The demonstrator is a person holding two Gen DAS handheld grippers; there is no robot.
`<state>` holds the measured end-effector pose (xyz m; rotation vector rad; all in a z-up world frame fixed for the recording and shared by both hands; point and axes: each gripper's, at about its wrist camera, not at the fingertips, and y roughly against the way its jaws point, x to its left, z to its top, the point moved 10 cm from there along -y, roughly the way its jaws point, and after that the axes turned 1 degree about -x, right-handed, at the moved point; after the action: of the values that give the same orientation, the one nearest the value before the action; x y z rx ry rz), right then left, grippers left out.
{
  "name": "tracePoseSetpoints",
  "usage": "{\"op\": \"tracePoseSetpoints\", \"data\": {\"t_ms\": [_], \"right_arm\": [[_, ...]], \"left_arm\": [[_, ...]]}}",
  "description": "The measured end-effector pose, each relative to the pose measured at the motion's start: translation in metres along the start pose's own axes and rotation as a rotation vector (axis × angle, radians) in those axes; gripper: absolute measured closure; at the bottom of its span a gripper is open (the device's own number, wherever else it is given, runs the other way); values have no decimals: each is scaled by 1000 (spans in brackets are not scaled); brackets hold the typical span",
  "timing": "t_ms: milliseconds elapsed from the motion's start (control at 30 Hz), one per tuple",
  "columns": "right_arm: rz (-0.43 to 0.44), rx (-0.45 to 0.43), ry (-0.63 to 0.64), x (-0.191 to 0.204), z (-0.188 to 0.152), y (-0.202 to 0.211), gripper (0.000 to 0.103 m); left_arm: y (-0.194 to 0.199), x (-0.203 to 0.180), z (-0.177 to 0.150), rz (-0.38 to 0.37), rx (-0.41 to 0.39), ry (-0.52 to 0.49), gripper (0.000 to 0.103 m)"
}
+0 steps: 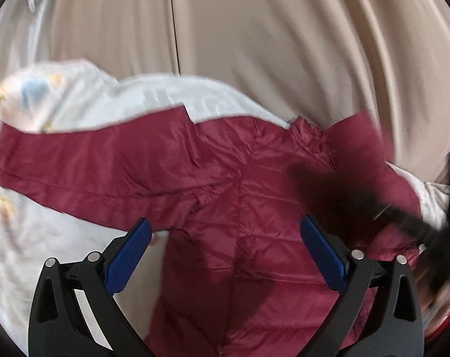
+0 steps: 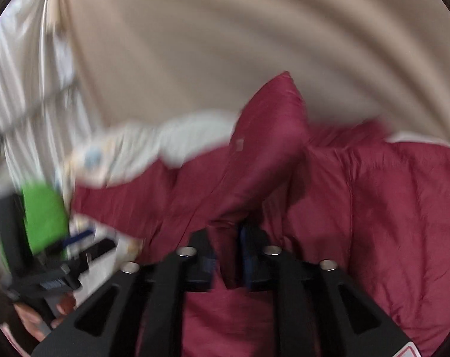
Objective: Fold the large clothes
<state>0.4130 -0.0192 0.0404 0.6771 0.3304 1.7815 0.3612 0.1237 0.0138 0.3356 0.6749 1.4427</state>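
A dark red quilted jacket (image 1: pixel 225 178) lies spread on a white patterned bed sheet (image 1: pixel 46 113), one sleeve stretched to the left. My left gripper (image 1: pixel 225 232) is open and empty, its blue pads just above the jacket's body. My right gripper (image 2: pixel 227 238) is shut on a fold of the jacket (image 2: pixel 263 154) and lifts it, so a peak of red fabric stands up in front of the camera. The right gripper shows as a dark blur at the right of the left wrist view (image 1: pixel 403 223). The left gripper shows blurred at the lower left of the right wrist view (image 2: pixel 61 255).
A beige curtain (image 1: pixel 254 29) hangs behind the bed. A green object (image 2: pixel 45 217) sits on the left gripper's body in the right wrist view. The sheet (image 2: pixel 130 154) is bare left of the jacket.
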Motion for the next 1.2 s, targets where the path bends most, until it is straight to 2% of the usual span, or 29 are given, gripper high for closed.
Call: {"op": "tracePoseSetpoints", "data": {"t_ms": [100, 167, 200, 300, 367, 400, 433, 467, 500, 533, 567, 600, 633, 733, 800, 833, 867, 967, 1000, 1067, 1100, 1200], "right_arm": [[3, 28, 77, 17, -27, -1, 77], [-5, 7, 101, 9, -35, 25, 60], [-27, -19, 107, -5, -36, 45, 56], [-146, -70, 54, -67, -38, 94, 52], [-284, -92, -34, -131, -38, 126, 51], [-358, -99, -106, -168, -40, 143, 51], [-394, -101, -161, -192, -44, 153, 50], [-431, -101, -245, -224, -47, 163, 48], [-449, -101, -302, -243, -50, 169, 48], [-459, -105, -358, -262, -53, 173, 48], [-459, -106, -404, -278, -54, 174, 48], [-454, -106, -428, -288, -55, 172, 48], [-448, -104, -444, -293, -55, 168, 48], [-404, -84, -480, -299, -50, 147, 48], [-426, -59, -471, -298, -50, 136, 69], [-446, -58, -452, -296, -46, 131, 91], [-425, -119, -422, -288, -36, 139, 97], [-346, -267, -387, -269, -21, 158, 100], [-363, -247, -388, -275, -27, 154, 100], [-445, -76, -403, -306, -58, 124, 99], [-439, -53, -404, -312, -66, 119, 99], [-427, -122, -450, -313, -62, 144, 98]], "left_arm": [[-25, -1, -9, -59, 87, 52, 5], [-35, -4, -14, -91, 118, 76, 5], [-41, -8, -14, -112, 129, 83, 5], [-58, -22, -21, -148, 179, 78, 5], [-75, -32, -29, -165, 243, 70, 6], [-85, -37, -35, -174, 289, 78, 9], [-94, -39, -39, -174, 317, 88, 27], [-98, -41, -42, -170, 339, 94, 34], [-102, -41, -41, -135, 343, 84, 47], [-103, -44, -36, -127, 325, 63, 73], [-102, -47, -30, -142, 310, 45, 93], [-100, -53, -21, -171, 301, 29, 101], [-97, -54, -12, -179, 281, 27, 101], [-83, -62, 28, -159, 157, -43, 101], [-75, -63, 51, -119, 76, -94, 101], [-74, -62, 57, -107, 55, -109, 101], [-75, -61, 60, -87, 41, -122, 101], [-99, -53, 52, 1, 53, -183, 101], [-115, -52, 40, 11, 94, -200, 101], [-138, -51, 17, 22, 152, -216, 101], [-147, -53, 6, 27, 161, -232, 101], [-149, -56, 0, 81, 121, -285, 101]]}}
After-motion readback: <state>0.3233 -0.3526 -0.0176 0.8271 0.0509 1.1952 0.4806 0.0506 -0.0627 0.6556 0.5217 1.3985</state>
